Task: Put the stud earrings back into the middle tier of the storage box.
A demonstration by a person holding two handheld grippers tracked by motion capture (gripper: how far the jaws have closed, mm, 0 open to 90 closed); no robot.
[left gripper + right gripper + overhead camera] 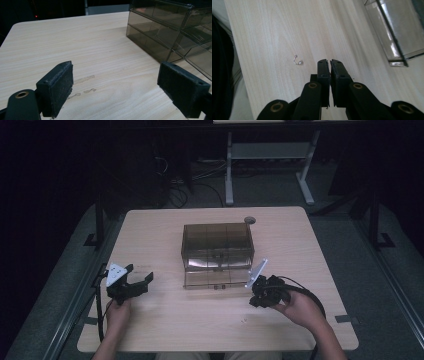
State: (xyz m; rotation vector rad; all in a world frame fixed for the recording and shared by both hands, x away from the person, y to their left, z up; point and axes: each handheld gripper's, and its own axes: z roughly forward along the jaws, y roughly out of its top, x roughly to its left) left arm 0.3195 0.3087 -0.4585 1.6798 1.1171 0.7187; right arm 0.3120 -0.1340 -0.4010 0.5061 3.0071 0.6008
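Note:
A smoky see-through drawer box [217, 245] stands in the middle of the wooden table [165, 225], its bottom drawer [215, 280] pulled out toward me. My left gripper [140, 274] rests low at the table's left and is open. In the left gripper view its pads [58, 87] stand wide apart over bare wood, with the drawer box [170, 30] ahead on the right. My right gripper [259, 301] hovers at the front right of the drawer, shut on nothing. In the right gripper view its tip [329, 61] points down beside a tiny silver earring-like piece [298, 61] on the wood, and the drawer's corner [394, 32] is nearby.
A round grommet [249, 220] sits in the table's back edge behind the box. Beyond the table are desk legs [229, 170] and cables on a dark floor. The table's near edge [239, 75] lies close to the small silver piece.

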